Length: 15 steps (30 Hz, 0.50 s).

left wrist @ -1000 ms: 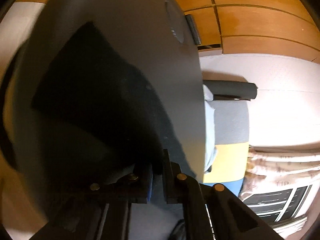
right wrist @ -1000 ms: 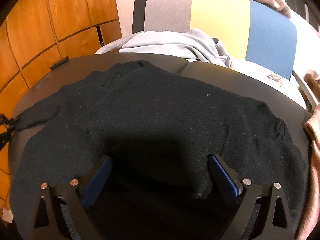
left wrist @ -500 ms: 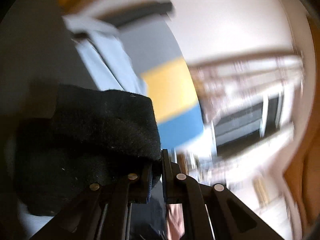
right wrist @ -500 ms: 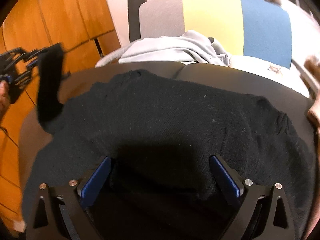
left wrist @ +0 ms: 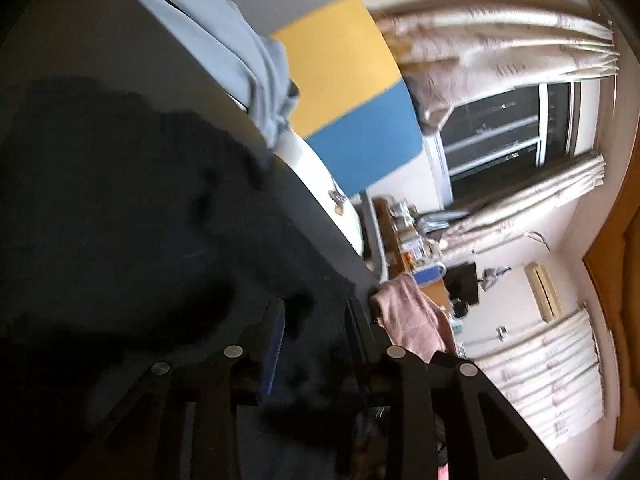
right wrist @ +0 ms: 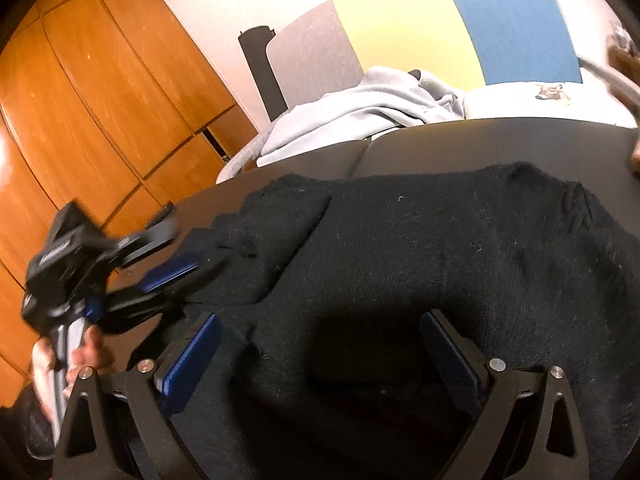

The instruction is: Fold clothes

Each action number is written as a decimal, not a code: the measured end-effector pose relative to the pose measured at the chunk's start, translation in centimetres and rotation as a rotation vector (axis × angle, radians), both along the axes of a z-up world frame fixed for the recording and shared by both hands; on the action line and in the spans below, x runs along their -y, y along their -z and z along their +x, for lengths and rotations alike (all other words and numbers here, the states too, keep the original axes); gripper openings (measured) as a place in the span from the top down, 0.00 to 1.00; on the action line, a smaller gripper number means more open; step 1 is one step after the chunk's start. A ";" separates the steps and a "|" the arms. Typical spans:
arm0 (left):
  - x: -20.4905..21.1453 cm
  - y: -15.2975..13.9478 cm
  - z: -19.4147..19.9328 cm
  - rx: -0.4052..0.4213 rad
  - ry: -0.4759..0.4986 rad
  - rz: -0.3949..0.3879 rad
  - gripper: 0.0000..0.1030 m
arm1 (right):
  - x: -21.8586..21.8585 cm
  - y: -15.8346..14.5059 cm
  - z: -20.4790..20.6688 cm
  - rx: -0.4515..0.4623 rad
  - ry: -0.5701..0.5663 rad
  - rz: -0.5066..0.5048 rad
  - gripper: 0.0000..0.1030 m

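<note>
A black knit sweater (right wrist: 420,248) lies spread on the round dark table (right wrist: 480,140). Its left sleeve (right wrist: 268,240) is folded in over the body. My left gripper (right wrist: 188,276) is at the sweater's left edge beside that sleeve, fingers apart and holding nothing; in its own view (left wrist: 312,320) the open fingers hover over the black fabric (left wrist: 120,220). My right gripper (right wrist: 320,352) is wide open low over the sweater's near hem, empty.
A light grey garment (right wrist: 372,108) lies on a sofa with grey, yellow and blue back panels (right wrist: 460,28) behind the table. Wooden cabinets (right wrist: 100,100) stand left. A pink cloth (left wrist: 408,320) hangs beyond the table's right edge.
My left gripper carried the sleeve up and across, laid it onto the sweater body, and opened. My right gripper stayed open over the hem, shifting slightly.
</note>
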<state>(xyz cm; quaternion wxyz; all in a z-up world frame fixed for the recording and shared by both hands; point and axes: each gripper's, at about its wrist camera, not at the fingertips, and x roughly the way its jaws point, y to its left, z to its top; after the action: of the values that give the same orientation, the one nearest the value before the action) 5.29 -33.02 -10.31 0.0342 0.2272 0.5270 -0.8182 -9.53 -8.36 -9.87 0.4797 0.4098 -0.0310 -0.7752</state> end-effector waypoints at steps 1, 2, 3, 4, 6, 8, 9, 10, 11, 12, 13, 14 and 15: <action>0.3 0.5 1.2 0.010 -0.008 -0.012 0.71 | 0.4 -0.2 0.2 -0.011 0.001 0.026 0.03; 0.7 1.0 2.4 0.021 -0.015 -0.024 0.71 | 0.7 -0.5 0.3 -0.023 0.007 0.047 0.04; 0.7 1.4 3.3 0.037 -0.012 -0.043 0.71 | 0.9 -0.8 0.2 -0.035 0.015 0.063 0.15; 0.6 1.8 4.2 0.053 -0.008 -0.062 0.71 | 1.1 -1.3 0.5 -0.045 0.022 0.060 0.31; 0.3 2.4 4.6 0.079 -0.004 -0.093 0.71 | 2.1 -2.3 1.0 -0.090 0.026 0.064 0.39; -0.1 3.1 4.5 0.090 0.004 -0.121 0.71 | 3.6 -3.0 1.6 -0.148 0.014 0.095 0.39; -0.2 3.2 4.5 0.090 0.008 -0.137 0.71 | 4.5 -3.3 2.0 -0.182 0.001 0.122 0.39; -0.4 3.4 4.4 0.093 0.018 -0.158 0.71 | 5.5 -3.5 2.4 -0.216 -0.012 0.149 0.39; -0.6 3.5 4.5 0.099 0.022 -0.176 0.71 | 6.6 -3.6 2.6 -0.257 -0.024 0.187 0.39; -0.8 3.5 4.5 0.105 0.024 -0.193 0.72 | 7.8 -3.7 2.9 -0.298 -0.036 0.225 0.39; -1.0 3.5 4.6 0.112 0.027 -0.210 0.72 | 9.1 -3.5 2.8 -0.332 -0.048 0.272 0.39; -1.1 3.5 4.6 0.116 0.032 -0.220 0.72 | 10.4 -3.3 2.8 -0.366 -0.060 0.320 0.39; -1.1 3.6 4.6 0.112 0.035 -0.218 0.72 | 11.7 -3.1 2.7 -0.401 -0.070 0.370 0.39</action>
<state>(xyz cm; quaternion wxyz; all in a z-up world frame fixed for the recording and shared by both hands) 9.90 -31.97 -13.87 0.0738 0.2767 0.4283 -0.8571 -6.83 -20.04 -6.76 0.4196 0.3297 0.2211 -0.8163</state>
